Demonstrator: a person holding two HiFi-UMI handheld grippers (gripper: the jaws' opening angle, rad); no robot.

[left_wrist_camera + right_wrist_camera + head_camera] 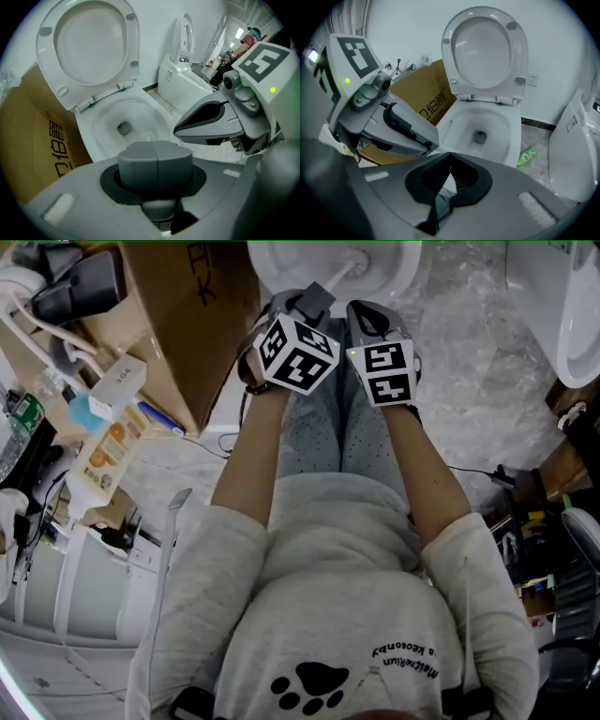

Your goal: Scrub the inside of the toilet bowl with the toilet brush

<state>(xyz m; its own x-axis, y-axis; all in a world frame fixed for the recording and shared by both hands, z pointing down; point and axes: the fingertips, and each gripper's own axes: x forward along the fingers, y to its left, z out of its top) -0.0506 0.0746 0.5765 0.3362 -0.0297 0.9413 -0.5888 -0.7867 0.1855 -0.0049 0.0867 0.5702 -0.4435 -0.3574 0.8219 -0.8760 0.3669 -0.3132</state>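
A white toilet stands open ahead, its lid and seat raised and its bowl holding a little water at the drain. The bowl and lid also show in the right gripper view. I see no toilet brush in either gripper view. My left gripper is shut, its two halves meeting with nothing between them. My right gripper is shut and empty too. Both hang side by side short of the bowl, left gripper and right gripper over the person's knees.
A brown cardboard box leans close against the toilet's left side. A second white toilet stands to the right, with a green bottle on the mottled floor between them. Clutter and cables crowd the left.
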